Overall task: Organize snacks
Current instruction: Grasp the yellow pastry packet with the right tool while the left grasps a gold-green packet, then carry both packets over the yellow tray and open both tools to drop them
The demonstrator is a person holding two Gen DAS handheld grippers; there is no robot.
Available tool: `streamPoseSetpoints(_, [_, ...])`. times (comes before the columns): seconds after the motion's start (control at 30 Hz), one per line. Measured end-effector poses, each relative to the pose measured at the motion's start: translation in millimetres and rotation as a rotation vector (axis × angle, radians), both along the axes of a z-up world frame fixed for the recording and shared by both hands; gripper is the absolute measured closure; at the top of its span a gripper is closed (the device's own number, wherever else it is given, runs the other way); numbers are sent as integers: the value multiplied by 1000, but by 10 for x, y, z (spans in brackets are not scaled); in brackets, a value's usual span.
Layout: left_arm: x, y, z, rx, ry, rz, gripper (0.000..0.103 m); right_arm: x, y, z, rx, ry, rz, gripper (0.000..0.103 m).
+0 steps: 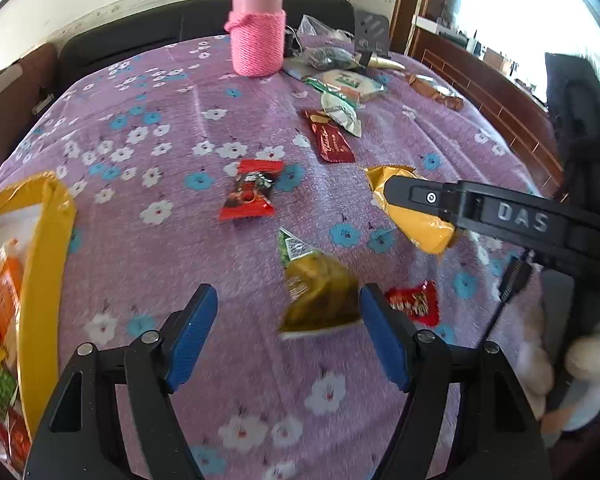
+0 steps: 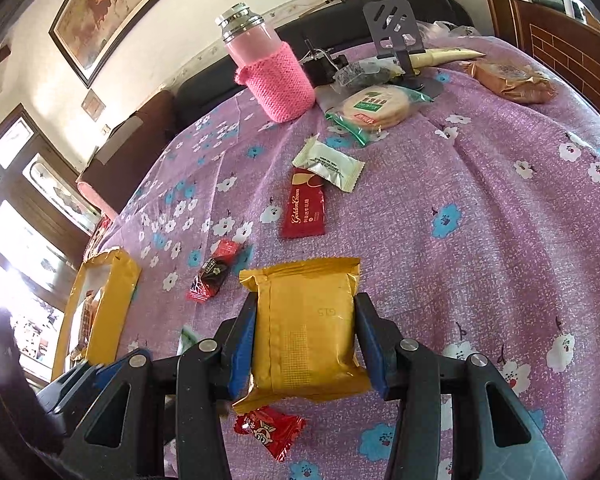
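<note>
Yellow box [image 1: 48, 248]: at the table's left edge, already holding snacks; carry your packet there.
Right gripper [image 2: 306, 332]: clenched on the gold snack packet [image 2: 306, 320] across its width; hold it level (foil slips).
Left gripper [image 1: 288, 328]: released, jaws wide; the olive-green packet [image 1: 320, 296] lies between them, against the right pad [image 1: 380, 336].

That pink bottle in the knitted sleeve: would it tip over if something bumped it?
The pink bottle is tall, narrow and upright, so a high push would probably topple it. Its knitted sleeve likely adds grip, and the soft tablecloth may steady it poorly.
</note>
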State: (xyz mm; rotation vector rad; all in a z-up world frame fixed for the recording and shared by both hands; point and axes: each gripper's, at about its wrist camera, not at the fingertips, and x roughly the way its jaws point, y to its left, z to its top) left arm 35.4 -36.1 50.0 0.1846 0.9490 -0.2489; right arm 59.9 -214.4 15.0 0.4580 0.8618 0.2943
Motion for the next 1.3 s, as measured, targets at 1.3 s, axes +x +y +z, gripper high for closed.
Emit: streamPoseSetpoints(1.3, [-1292,2429,641,-221,-167,467,64,-327,625,376,-89,-101,72,56])
